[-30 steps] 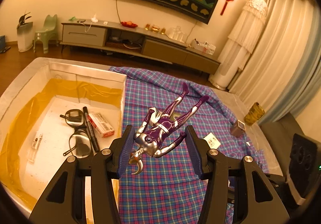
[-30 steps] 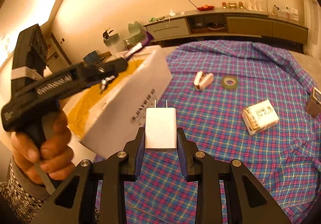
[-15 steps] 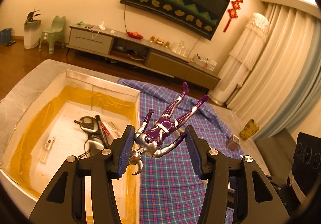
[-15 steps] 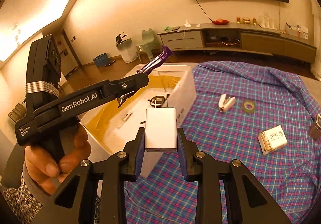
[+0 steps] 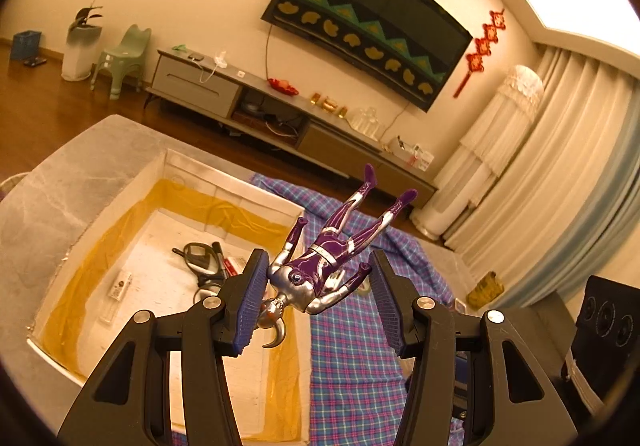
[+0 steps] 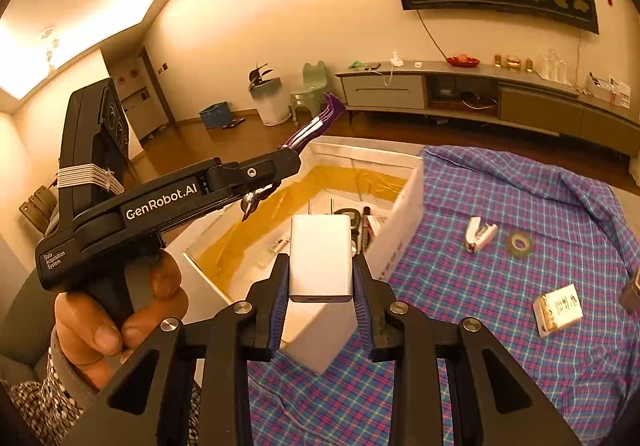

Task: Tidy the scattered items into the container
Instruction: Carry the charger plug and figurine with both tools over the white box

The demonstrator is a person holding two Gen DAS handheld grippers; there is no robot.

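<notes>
Clamped on the toy figure [image 5: 320, 270] by left gripper [image 5: 316, 298] and the charger [image 6: 321, 254] by right gripper [image 6: 320, 302], carried over the box [image 6: 404, 202] at frame centre, likely for dropping.

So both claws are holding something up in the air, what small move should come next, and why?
Probably carry both a little further over the white foam box with yellow lining before letting go: the left claw holds the purple-and-silver toy figure near its rim, and the right claw grips the white plug-in charger short of it.

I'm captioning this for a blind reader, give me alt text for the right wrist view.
The right gripper holds a white charger over a white box on plaid cloth. Beside it, the left gripper holds a purple toy figure above the box.
</notes>
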